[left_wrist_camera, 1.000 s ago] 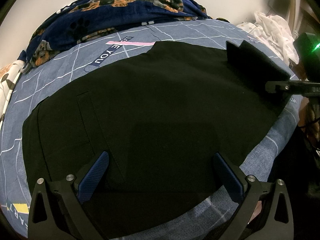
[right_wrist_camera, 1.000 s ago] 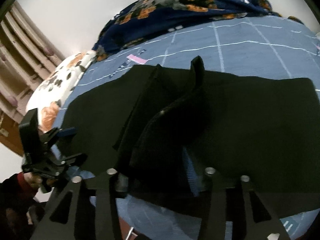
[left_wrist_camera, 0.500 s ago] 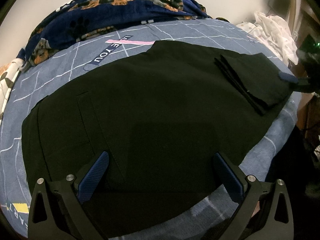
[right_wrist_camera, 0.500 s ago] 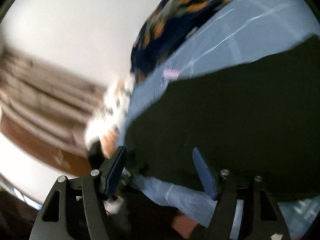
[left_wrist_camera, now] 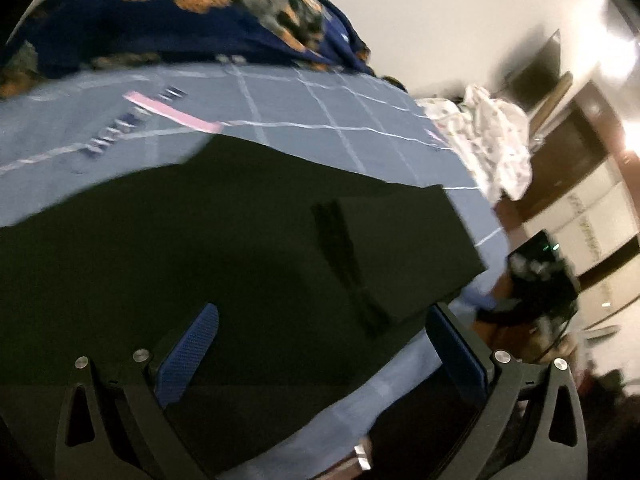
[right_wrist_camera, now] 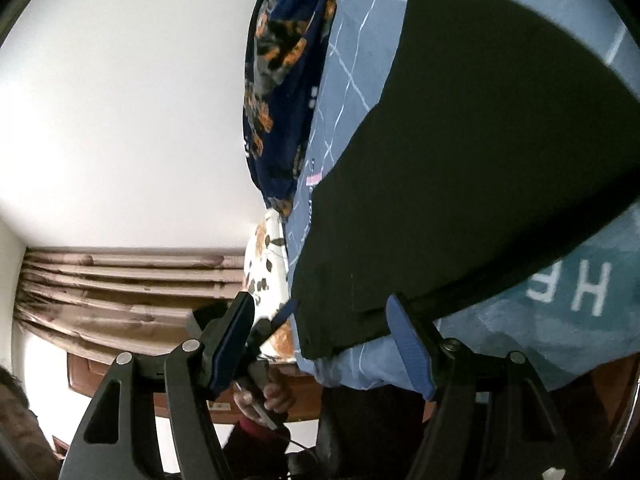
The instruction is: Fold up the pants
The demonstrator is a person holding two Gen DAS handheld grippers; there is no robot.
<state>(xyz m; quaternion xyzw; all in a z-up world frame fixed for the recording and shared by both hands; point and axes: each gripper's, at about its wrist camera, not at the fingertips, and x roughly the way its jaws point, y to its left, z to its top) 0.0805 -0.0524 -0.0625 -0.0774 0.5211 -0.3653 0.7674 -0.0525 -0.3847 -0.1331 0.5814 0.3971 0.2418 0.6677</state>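
Observation:
The black pants (left_wrist_camera: 208, 236) lie flat on the blue bedspread (left_wrist_camera: 304, 104), with the leg end folded back as a small flap (left_wrist_camera: 404, 248) at the right. My left gripper (left_wrist_camera: 324, 348) is open and empty, over the near edge of the pants. My right gripper (right_wrist_camera: 324, 344) is open and empty at the bed's edge, just off the folded end of the pants (right_wrist_camera: 480, 168). It also shows in the left wrist view (left_wrist_camera: 540, 280), beyond the flap. The left gripper shows in the right wrist view (right_wrist_camera: 268, 324), behind the right gripper's left finger.
A dark blue dog-print blanket (left_wrist_camera: 168, 24) is heaped along the far side of the bed against a white wall. White clothes (left_wrist_camera: 492, 144) are piled at the far right. Brown curtains (right_wrist_camera: 120, 292) and a floral pillow (right_wrist_camera: 264, 264) lie past the bed's other end.
My right gripper let go of the pant leg end, which now lies folded back on the pants, and pulled off the bed's edge, rolling sideways. My left gripper swung to the right.

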